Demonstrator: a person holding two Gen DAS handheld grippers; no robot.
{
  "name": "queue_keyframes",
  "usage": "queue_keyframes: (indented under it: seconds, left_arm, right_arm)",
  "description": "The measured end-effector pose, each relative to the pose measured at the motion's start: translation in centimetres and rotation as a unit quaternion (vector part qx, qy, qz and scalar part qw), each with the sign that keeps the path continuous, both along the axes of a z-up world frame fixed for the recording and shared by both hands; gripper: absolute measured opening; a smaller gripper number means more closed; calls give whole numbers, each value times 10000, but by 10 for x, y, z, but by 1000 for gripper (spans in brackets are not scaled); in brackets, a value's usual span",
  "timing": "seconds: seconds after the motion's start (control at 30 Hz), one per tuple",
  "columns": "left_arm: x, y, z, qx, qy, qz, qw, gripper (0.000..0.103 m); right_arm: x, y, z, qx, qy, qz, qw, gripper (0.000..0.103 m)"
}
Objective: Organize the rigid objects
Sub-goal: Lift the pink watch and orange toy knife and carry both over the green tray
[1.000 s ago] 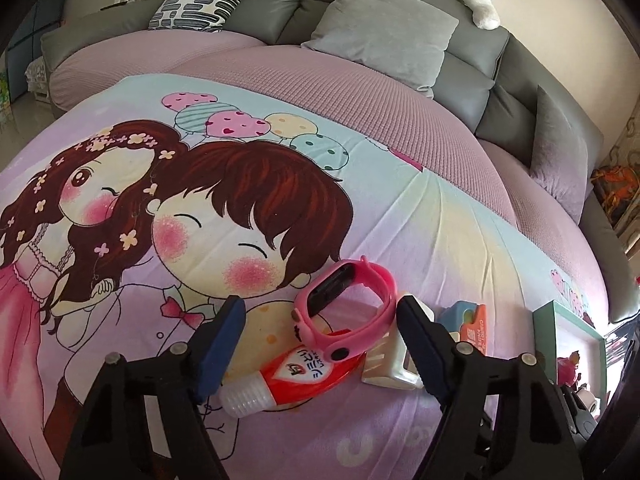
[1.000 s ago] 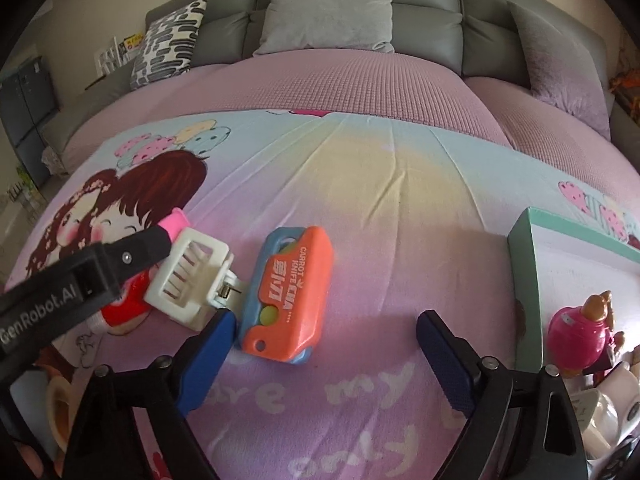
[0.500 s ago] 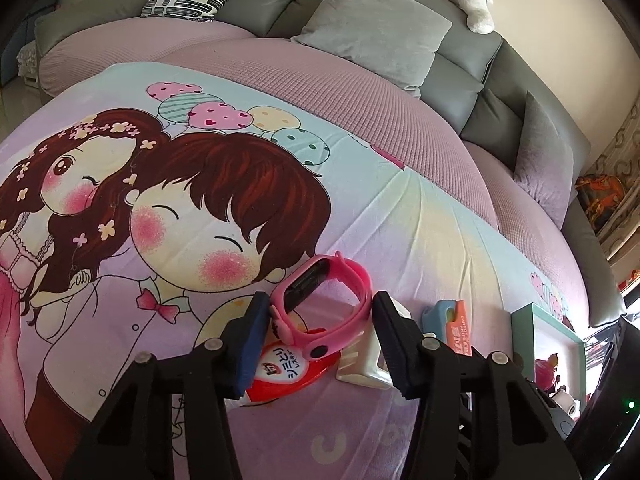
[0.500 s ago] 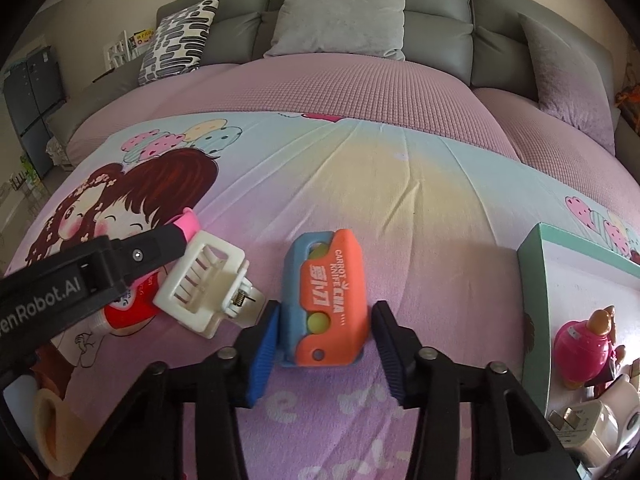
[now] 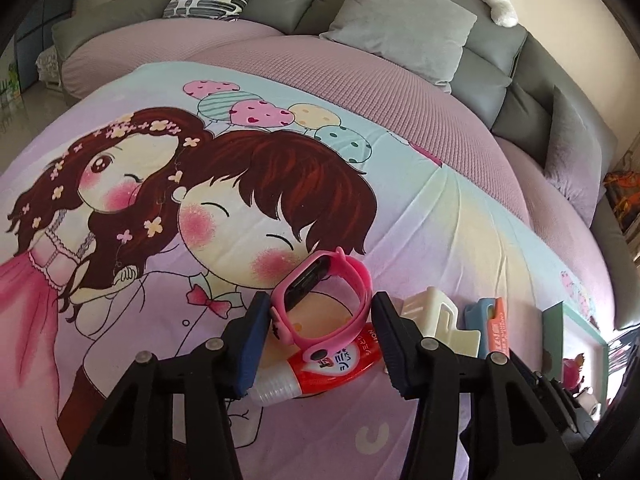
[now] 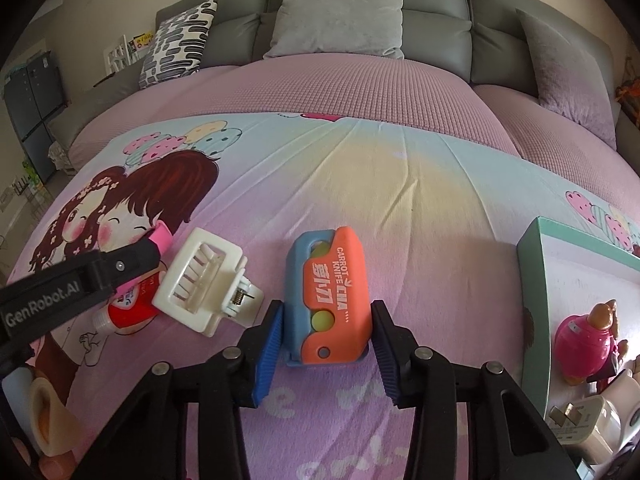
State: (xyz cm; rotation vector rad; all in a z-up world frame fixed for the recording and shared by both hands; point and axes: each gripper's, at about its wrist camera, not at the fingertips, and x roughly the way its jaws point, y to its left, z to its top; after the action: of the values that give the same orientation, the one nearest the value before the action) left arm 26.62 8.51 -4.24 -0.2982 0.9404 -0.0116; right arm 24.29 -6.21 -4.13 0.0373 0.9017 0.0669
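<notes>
My right tongs pinch an orange-and-blue toy lettered "CARROT KNIFE", a yellow-green ball in its slot, lying on the cartoon bedsheet. My left tongs squeeze a pink watch with a dark screen, standing on edge over a red tube. A white hair claw lies between the two. A teal box sits to the right. Grey cushions line the sofa behind.
</notes>
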Motion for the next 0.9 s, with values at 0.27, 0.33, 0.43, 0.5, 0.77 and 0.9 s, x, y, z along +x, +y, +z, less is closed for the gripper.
queue_keyframes:
  seconds: [0.27, 0.33, 0.43, 0.5, 0.77, 0.9]
  left_arm:
    - [3, -9, -2, 349, -34, 9, 9994, 55]
    - [3, -10, -2, 386, -25, 16, 9993, 55]
    - [2, -8, -1, 322, -31, 24, 9995, 54]
    - [2, -8, 0, 324, -32, 23, 9995, 53]
    - [-7, -9, 20, 526, -212, 73, 9984, 53]
    - [-14, -11, 39, 547, -434, 113, 9975, 53]
  right_arm:
    - [0, 0, -1, 6, -6, 5, 10000, 45]
    - [0, -1, 0, 22, -7, 7, 10000, 45]
    - [-1, -3, 1, 88, -28, -10, 10000, 45]
    - [-2, -4, 3, 145, -50, -23, 9999, 45]
    - [-8, -10, 15, 289, -219, -60, 9993, 45]
    - [-16, -17, 29, 365, -363, -128, 9986, 45]
